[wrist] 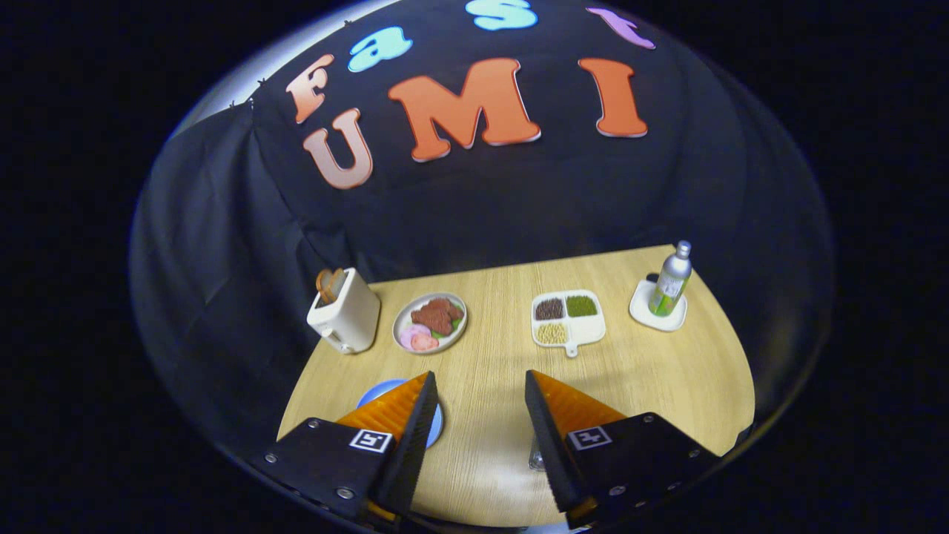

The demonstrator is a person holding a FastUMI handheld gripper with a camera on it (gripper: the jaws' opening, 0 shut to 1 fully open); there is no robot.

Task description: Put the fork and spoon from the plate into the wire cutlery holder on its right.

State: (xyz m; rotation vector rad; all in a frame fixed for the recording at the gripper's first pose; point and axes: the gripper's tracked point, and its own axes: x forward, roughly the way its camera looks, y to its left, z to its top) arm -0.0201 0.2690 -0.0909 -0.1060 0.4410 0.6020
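Fingers (478, 415) spread apart, gripping nothing, high above the wood surface (489, 460). Blue plate (439, 423) sits under the left finger, mostly hidden — fork and spoon can't be made out. A glint by the right finger may be the wire cutlery holder (535, 461); unsure. Further off: toaster (345, 311), food plate (430, 322), divided tray (567, 319), bottle (672, 282).

the table (652, 371) looks like pale wood with a fine grain, matt. the wall (474, 208) is black cloth, matt and creased. the bottle (671, 282) has a brushed metal sheen. the toaster (345, 315) looks like smooth cream plastic. the tray (586, 326) is glossy white, as is the coaster (643, 308).
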